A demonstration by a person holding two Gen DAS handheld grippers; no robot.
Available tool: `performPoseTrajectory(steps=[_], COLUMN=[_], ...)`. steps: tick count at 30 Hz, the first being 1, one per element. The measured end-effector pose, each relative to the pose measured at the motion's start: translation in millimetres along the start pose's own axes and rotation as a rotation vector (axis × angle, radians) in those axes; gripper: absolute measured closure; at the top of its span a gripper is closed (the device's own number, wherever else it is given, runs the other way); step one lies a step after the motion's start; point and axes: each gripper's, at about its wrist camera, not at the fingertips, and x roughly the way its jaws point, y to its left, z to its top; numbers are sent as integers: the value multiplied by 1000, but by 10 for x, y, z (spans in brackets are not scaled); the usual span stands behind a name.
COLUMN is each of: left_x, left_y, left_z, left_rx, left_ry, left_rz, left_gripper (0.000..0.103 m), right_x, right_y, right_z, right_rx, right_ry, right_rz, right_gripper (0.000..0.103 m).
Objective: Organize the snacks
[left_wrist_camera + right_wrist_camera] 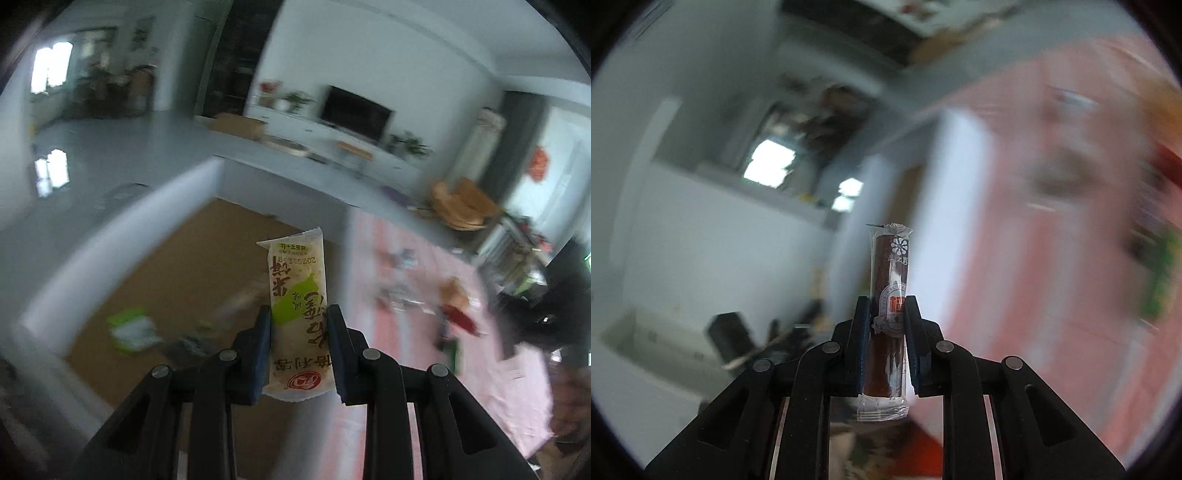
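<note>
Left gripper (299, 314): black plastic linkage arms with round metal pins; flat dark blue pads clamped on the rice cracker packet from both sides.
Rice cracker packet (297, 310): flat, oblong, glossy cream plastic with a green patch, brown lettering and a red round logo near its bottom; crimped seals at both ends; it stood upright between the pads, its top half reaching past the fingertips.
Right gripper (886, 306): same black arms and blue pads, pressed against the sausage stick on both sides; the right-hand pad bowed a little along the wrapper.
Sausage stick (888, 314): slim dark brown cylinder in clear, shiny film, printed with a white flower and a round red-and-white badge; flat sealed tabs at top and bottom; held upright, sticking out beyond both ends of the pads.
Box (110, 236): open, with pale smooth walls and a brown cardboard-like floor, lying to the left below the left gripper; a green-and-white pouch (135, 328) and other blurred wrappers lay on its floor.
Tablecloth (406, 258): pink, soft-looking, to the right of the box, strewn with blurred packets, one of them red (460, 317).
Background: motion-blurred room with pale walls, a dark flat television (356, 112) on a white low cabinet.
</note>
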Motion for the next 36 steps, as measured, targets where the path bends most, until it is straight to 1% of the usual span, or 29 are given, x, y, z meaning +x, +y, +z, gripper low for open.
performPoseTrajectory(steps=[1,2,3,4,5,6,7,8,9,11,13,15,16,17,18,19,20,21,22,23,24,25,26,28,30,31,32,34,36], left_x=[-3,2,18,26,23,9,-14,-14,-11,23,136,285,401,525,674,806,915,991,1035,1046,1040,1017,994,987,980,965,964,944,924], left_y=[67,143,194,249,278,291,280,257,221,66,-153,-375,-526,-668,-777,-870,-918,-941,-987,-1050,-1115,-1155,-1170,-1148,-1174,-1171,-1185,-1177,-1194], left_z=[16,23,19,6,-14,-46,-87,-121,-153,-185,-189,-176,-194,-203,-198,-238,-288,-331,-384,-432,-474,-512,-545,-613,-641,-644,-653,-641,-616], left_rx=[3,0,-2,-5,-4,-1,8,16,22,43,73,139,196,252,297,319,313,299,309,345,385,406,405,396,413,427,436,437,418], left_ry=[0,3,8,10,8,0,-11,-20,-29,-59,-65,-54,-42,-24,2,37,77,105,124,122,109,99,102,124,128,130,134,141,114], left_rz=[48,119,157,208,233,257,270,268,259,202,137,105,115,143,170,187,174,154,155,178,202,208,203,195,201,205,206,212,243], left_gripper=[73,69,52,31,24,22,22,22,22,22,22,22,22,22,22,22,22,22,22,22,22,22,22,22,22,22,22,22,22], right_x=[204,305,398,435,430,391,305,222,156,-39,-290,-624,-787,-995,-1158,-1308,-1513,-1681,-1791,-1880,-1948,-2048,-2101,-2102,-2049,-2028,-1993,-1966,-1950], right_y=[192,286,358,412,448,441,415,336,224,-110,-568,-1090,-1309,-1511,-1646,-1782,-1922,-2005,-2043,-2128,-2193,-2220,-2205,-2273,-2222,-2263,-2203,-2207,-2240], right_z=[46,58,64,35,-6,-50,-101,-158,-182,-319,-446,-576,-644,-741,-811,-898,-939,-1024,-1131,-1191,-1212,-1231,-1199,-1186,-1167,-1164,-1157,-1134,-1109], right_rx=[-33,-44,-53,-65,-90,-124,-156,-195,-228,-272,-265,-235,-221,-210,-207,-203,-200,-198,-192,-185,-179,-168,-152,-127,-107,-92,-95,-106,-97], right_ry=[8,13,14,5,-10,-20,-28,-45,-63,-106,-133,-150,-163,-181,-193,-203,-210,-216,-221,-228,-234,-241,-252,-280,-291,-281,-282,-277,-272], right_rz=[14,21,27,23,7,-17,-50,-112,-182,-349,-525,-702,-792,-886,-956,-1032,-1098,-1136,-1168,-1195,-1208,-1212,-1211,-1211,-1209,-1212,-1215,-1223,-1220], right_gripper=[75,67,40,28,28,28,28,28,28,28,28,28,28,28,28,28,28,28,28,28,28,28,28,28,28,28,28,24,22])
